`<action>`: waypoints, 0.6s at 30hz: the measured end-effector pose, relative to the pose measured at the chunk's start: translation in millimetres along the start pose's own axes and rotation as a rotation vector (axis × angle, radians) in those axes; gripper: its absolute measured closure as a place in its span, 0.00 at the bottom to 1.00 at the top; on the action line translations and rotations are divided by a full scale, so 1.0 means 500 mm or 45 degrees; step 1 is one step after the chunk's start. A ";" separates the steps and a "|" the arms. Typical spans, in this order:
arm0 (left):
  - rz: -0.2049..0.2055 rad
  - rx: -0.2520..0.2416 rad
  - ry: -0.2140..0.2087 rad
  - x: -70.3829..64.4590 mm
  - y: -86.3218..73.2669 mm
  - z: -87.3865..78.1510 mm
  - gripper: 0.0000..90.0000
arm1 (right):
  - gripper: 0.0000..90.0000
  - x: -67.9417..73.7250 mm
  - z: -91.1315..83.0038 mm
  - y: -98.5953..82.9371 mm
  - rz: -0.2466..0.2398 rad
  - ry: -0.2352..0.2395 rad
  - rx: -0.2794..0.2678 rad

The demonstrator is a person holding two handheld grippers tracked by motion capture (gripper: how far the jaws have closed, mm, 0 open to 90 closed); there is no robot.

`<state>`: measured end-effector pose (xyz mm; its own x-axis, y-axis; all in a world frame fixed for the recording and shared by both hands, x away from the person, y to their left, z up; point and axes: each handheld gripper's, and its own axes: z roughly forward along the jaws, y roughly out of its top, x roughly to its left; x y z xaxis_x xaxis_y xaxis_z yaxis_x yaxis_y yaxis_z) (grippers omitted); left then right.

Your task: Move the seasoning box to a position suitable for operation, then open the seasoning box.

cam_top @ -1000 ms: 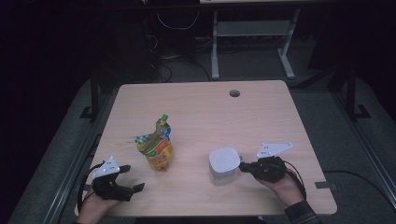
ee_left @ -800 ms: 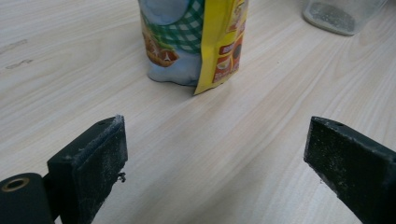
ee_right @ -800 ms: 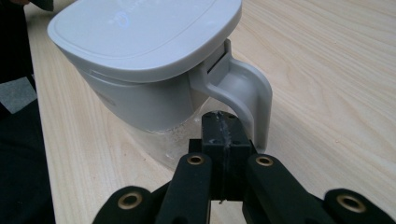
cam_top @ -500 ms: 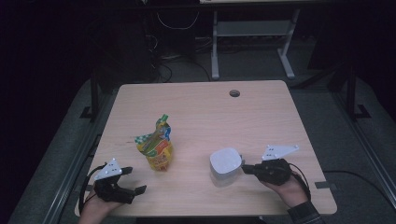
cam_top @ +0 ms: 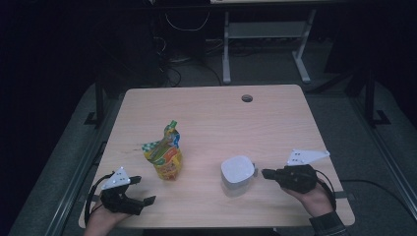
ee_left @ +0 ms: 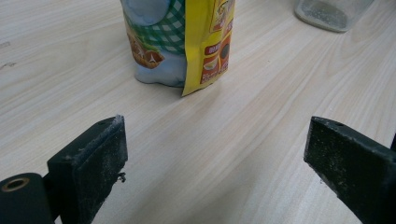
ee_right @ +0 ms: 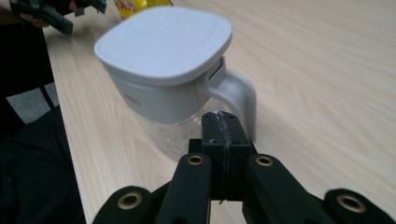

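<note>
A green and yellow snack bag [cam_top: 164, 156] stands upright left of the table's middle. To its right stands a clear jug with a white lid [cam_top: 237, 171], its handle [ee_right: 239, 95] turned toward my right gripper [cam_top: 264, 173]. That gripper is shut with nothing between its jaws, and its tip [ee_right: 223, 122] sits just short of the handle. Near the front left corner my left gripper [cam_top: 142, 190] is open and empty. In the left gripper view it [ee_left: 215, 140] points at the bag [ee_left: 184, 44], which stands a short way off, with the jug's base [ee_left: 332, 11] behind.
The wooden table [cam_top: 216, 118] has a round cable hole [cam_top: 247, 98] near its far edge. A metal frame [cam_top: 265, 44] and cables lie on the dark floor beyond. In the right gripper view, the left gripper [ee_right: 44, 14] appears past the jug.
My right gripper has drawn back slightly to the right, away from the jug. The left gripper has barely shifted.
</note>
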<state>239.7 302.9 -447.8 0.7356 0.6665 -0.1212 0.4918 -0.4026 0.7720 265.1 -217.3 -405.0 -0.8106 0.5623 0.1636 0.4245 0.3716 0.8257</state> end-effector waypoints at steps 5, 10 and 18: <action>0.009 0.013 -0.009 0.000 0.002 0.004 0.06 | 1.00 -0.003 -0.015 0.017 -0.012 -0.011 -0.031; 0.009 0.017 -0.021 0.004 0.001 0.007 0.06 | 1.00 -0.005 -0.019 0.045 -0.027 0.001 -0.058; 0.020 0.019 -0.026 0.003 0.002 0.007 0.06 | 1.00 -0.007 -0.012 0.073 -0.044 0.036 -0.091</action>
<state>242.8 301.1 -449.6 0.7526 0.6471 -0.1218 0.4870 -0.4225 0.7644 280.8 -210.1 -372.0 -0.8357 0.5286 0.1490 0.3673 0.3364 0.8671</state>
